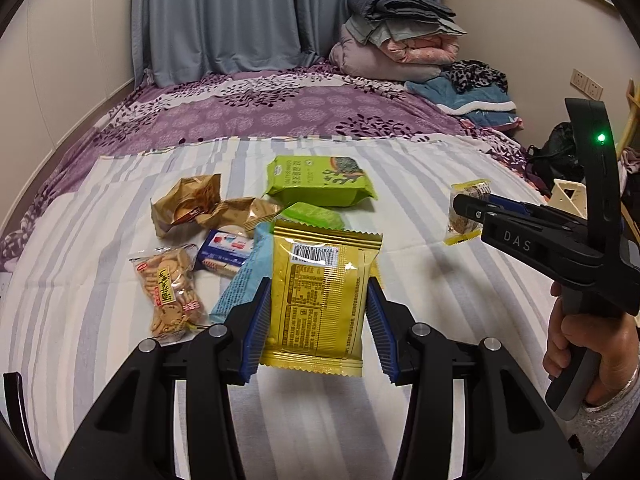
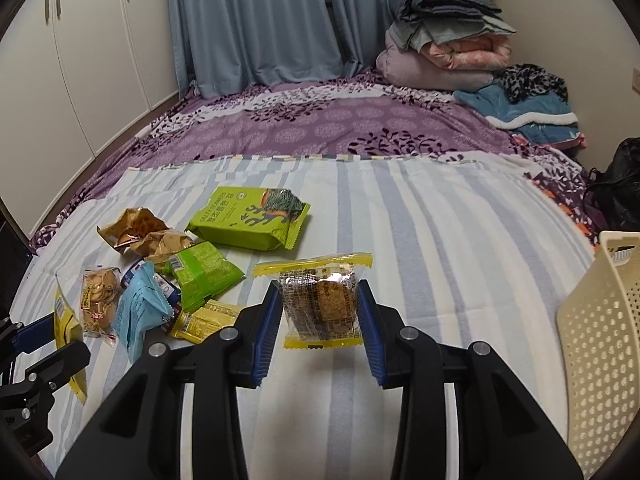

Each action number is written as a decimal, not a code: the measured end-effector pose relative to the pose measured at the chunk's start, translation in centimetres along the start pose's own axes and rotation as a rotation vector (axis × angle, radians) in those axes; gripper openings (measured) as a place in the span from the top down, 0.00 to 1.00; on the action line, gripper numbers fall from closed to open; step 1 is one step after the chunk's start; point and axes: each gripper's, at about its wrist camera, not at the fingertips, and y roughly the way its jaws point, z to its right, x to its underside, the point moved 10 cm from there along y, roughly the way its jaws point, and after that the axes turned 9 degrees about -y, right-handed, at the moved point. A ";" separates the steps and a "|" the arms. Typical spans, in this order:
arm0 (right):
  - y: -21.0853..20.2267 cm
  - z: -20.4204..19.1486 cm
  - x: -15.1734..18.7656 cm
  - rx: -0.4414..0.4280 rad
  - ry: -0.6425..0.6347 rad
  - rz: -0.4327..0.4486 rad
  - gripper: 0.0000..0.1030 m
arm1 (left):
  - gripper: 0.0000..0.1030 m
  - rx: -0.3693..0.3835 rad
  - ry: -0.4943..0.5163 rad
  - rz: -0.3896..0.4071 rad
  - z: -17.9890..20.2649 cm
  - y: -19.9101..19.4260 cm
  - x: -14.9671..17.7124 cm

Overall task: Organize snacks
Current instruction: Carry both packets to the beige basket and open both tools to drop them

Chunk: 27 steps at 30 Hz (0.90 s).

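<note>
A bed with a striped sheet (image 1: 100, 280) fills the room in front of blue curtains (image 1: 224, 16). The left gripper (image 1: 318, 320), tilted downward, grasps a yellow packet (image 1: 320, 296) above the sheet. The right gripper (image 2: 318, 328), in a hand (image 1: 592, 344), pinches a clear cookie packet (image 2: 320, 304) with yellow ends. Loose snacks (image 2: 160, 280) lie left. The cream basket's (image 2: 600, 340) contents are hidden.
</note>
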 end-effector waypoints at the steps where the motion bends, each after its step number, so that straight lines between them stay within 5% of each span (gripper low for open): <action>1: -0.6 0.3 -0.1 0.003 0.001 0.013 0.63 | 0.54 0.003 0.007 0.004 0.4 -0.2 0.0; 15: -6.8 5.6 -0.7 0.042 0.085 0.126 0.63 | 0.54 0.061 0.105 0.034 7.0 -1.8 -0.9; 27: -12.6 15.0 1.9 0.169 0.219 0.197 0.63 | 0.54 0.152 0.242 0.053 15.6 -2.7 -1.2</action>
